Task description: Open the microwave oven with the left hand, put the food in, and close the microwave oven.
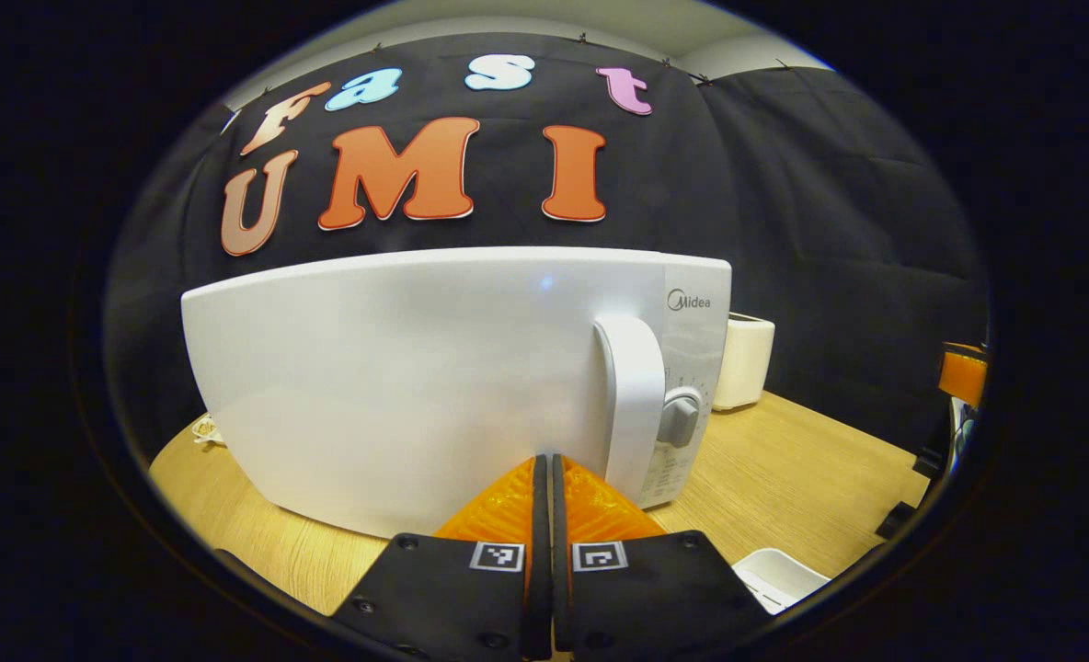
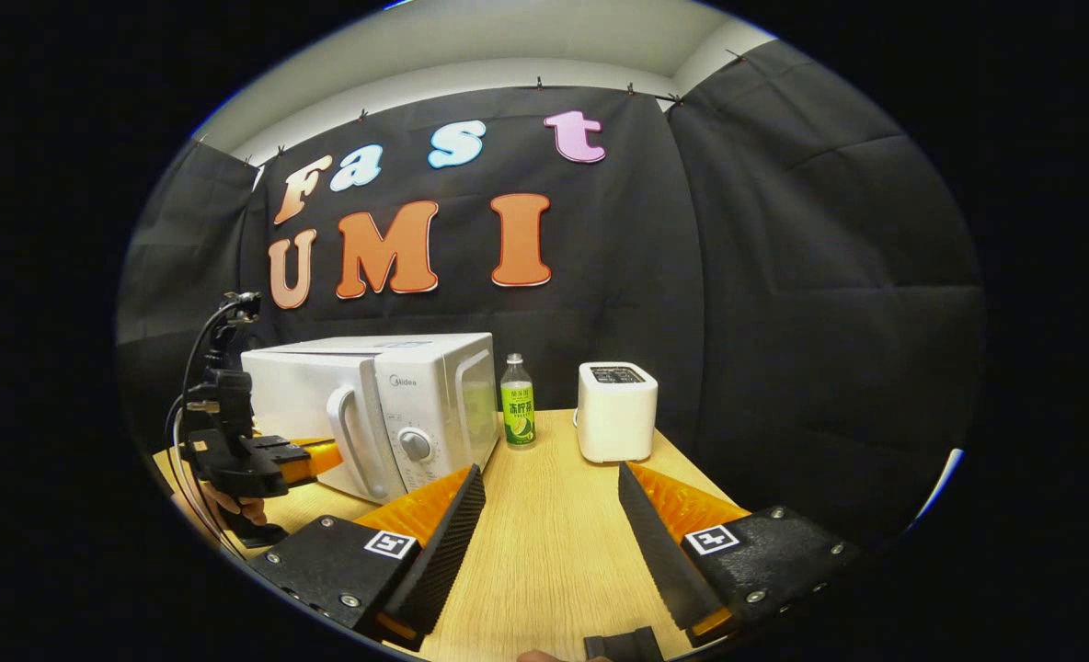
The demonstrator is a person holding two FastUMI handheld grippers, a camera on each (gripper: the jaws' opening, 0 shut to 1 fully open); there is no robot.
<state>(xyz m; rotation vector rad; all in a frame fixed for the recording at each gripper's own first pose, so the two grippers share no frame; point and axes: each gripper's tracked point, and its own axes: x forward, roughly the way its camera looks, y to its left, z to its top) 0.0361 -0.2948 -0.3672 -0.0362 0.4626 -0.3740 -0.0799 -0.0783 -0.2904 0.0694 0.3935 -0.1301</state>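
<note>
Black cloth all round as booth wall (image 2: 784, 276), hung in soft folds; below it a pale wood-grain table (image 2: 544, 552), matte and flat.

Largest on it: white microwave oven (image 1: 434, 386), boxy, smooth glossy shell, standing at the table's left part in the right gripper view, door (image 1: 397, 395) shut. Judged heavy and rigid enough to stay put under a pull, though a sharp tug could slide it on the smooth top. Best hold: upright white handle (image 1: 634, 405) at the door's right edge, a rounded bar standing proud of the panel with a gap behind for a finger to hook. Hard slick plastic, so a hook from behind judged safer than a pinch. Grey round dial (image 1: 682, 418) just right of the handle, to be left alone.

Next in size: white toaster (image 2: 616, 410), rounded block, well right of the oven. Between the two, a clear bottle (image 2: 517, 402) with a green label, upright, likely light and easy to tip.

White tray-like rim (image 1: 779, 577) low at the near table edge in the left gripper view; contents hidden, food not made out.

Left gripper (image 1: 544, 478) with fingers pressed together on nothing, tips just before the door's lower part, left of the handle; would need to part before hooking. Right gripper (image 2: 549, 501) spread wide and empty over bare table.
</note>
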